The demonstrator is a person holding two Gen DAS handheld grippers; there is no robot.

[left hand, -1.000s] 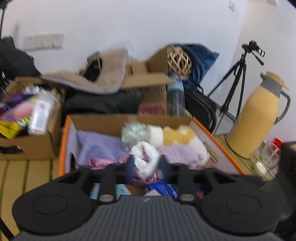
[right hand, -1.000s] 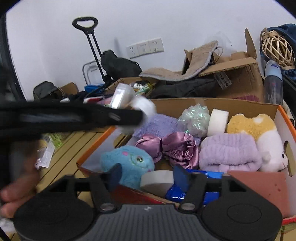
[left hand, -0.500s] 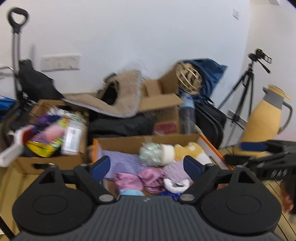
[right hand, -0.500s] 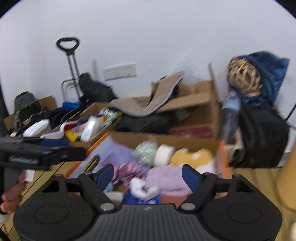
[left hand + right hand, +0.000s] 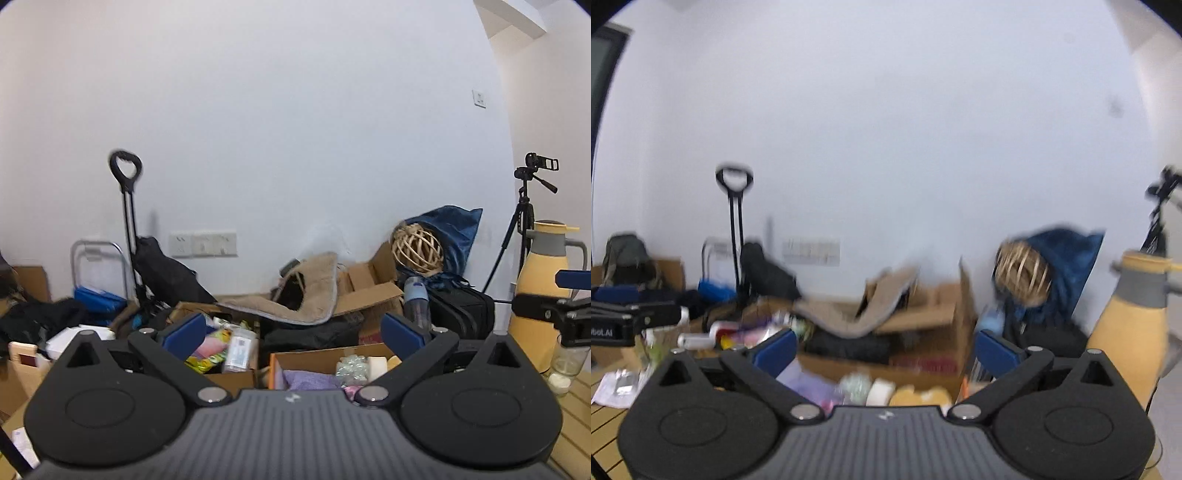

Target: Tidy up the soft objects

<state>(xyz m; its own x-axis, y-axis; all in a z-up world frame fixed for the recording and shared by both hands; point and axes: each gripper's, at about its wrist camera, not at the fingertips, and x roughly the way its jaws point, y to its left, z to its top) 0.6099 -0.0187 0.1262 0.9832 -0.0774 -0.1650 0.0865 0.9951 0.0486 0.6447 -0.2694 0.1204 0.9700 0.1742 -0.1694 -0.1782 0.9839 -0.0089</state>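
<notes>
The orange-edged cardboard box [image 5: 317, 356] of soft things sits low in the left wrist view, with a purple cloth [image 5: 310, 380] and a white roll [image 5: 376, 365] showing above my left gripper [image 5: 293, 334]. That gripper is open and empty, raised well back from the box. In the blurred right wrist view the same box [image 5: 871, 373] shows a purple cloth [image 5: 809, 384] and a yellow plush [image 5: 919, 397]. My right gripper [image 5: 884, 349] is open and empty too, and also shows at the right edge of the left wrist view [image 5: 554, 306].
A second cardboard box [image 5: 221, 354] of packets and bottles stands left of the soft-things box. Behind are an open carton with a beige mat [image 5: 295, 299], a wicker ball [image 5: 417, 249], a black bag [image 5: 461, 314], a yellow thermos [image 5: 543, 295], a tripod and a trolley [image 5: 129, 236].
Both grippers have opened, pulled back and tilted up from the box. A white sock-like piece the left gripper held a second ago now lies in the box.
</notes>
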